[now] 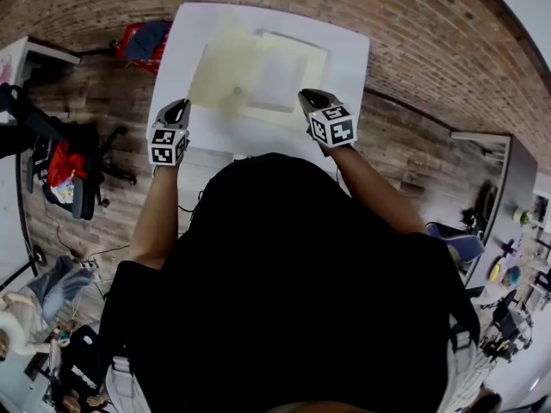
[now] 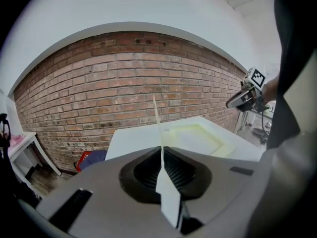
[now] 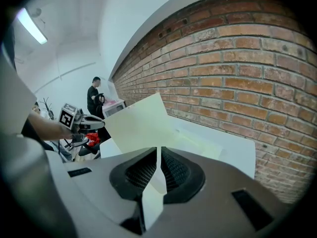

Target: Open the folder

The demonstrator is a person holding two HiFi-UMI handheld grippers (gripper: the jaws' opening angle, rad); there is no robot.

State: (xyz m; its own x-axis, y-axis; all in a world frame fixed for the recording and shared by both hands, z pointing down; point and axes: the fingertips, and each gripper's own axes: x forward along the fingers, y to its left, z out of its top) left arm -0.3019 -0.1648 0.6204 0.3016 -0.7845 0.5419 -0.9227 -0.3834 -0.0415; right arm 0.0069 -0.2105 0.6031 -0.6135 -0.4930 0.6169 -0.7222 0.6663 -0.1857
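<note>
Fingers of the L gripper are pressed together on the thin edge of the folder's raised cover, seen edge-on at ctr of the left gripper view. R gripper likewise pinches a pale sheet edge of the folder btwn its fingers. Folder lies on the white tabletop, upper ctr of the head view, w/ one gripper at each lower corner.

Your pale yellow folder lies flat just ahead of both grippers, partly open. Its cover tilts upward, its edge pinched in your left gripper. Your right gripper clamps the folder's near right edge. A white sheet shows inside.
</note>
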